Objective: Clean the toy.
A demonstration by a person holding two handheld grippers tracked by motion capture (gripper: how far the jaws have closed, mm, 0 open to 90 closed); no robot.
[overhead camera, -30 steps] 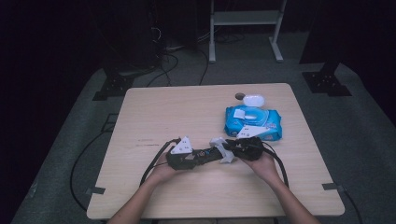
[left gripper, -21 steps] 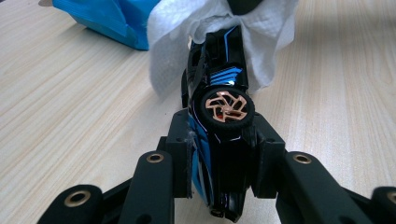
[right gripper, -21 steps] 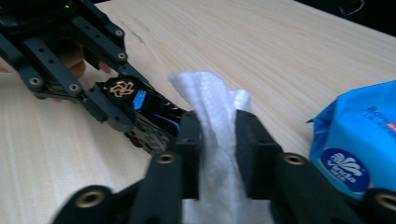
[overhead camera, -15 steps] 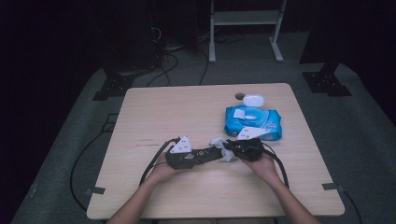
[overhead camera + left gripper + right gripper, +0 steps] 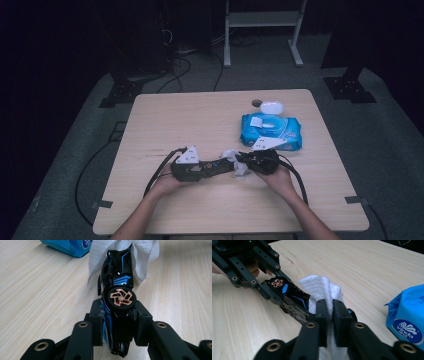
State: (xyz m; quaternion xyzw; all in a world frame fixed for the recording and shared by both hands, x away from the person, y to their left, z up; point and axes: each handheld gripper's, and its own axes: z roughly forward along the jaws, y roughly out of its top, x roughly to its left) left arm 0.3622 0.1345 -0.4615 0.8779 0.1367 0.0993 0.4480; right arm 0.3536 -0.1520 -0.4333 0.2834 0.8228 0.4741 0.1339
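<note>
A black toy car [image 5: 117,300] with blue stripes and a copper wheel lies on its side, and my left gripper [image 5: 117,322] is shut on its rear end. A white wipe [image 5: 322,288] drapes over the car's front end [image 5: 292,298]; my right gripper [image 5: 330,315] is shut on this wipe. In the high view the left gripper [image 5: 212,167] and the right gripper [image 5: 245,162] meet nose to nose at the table's middle front, with the wipe [image 5: 231,155] bunched between them.
A blue pack of wipes [image 5: 271,131] lies just behind the right gripper. Beyond it sit a white lid-like object [image 5: 271,107] and a small dark disc [image 5: 256,103]. Cables trail from both grippers across the wooden table [image 5: 190,120].
Both grippers stay joined at the car; the right gripper with the wipe has shifted slightly along the car, toward the left one.
</note>
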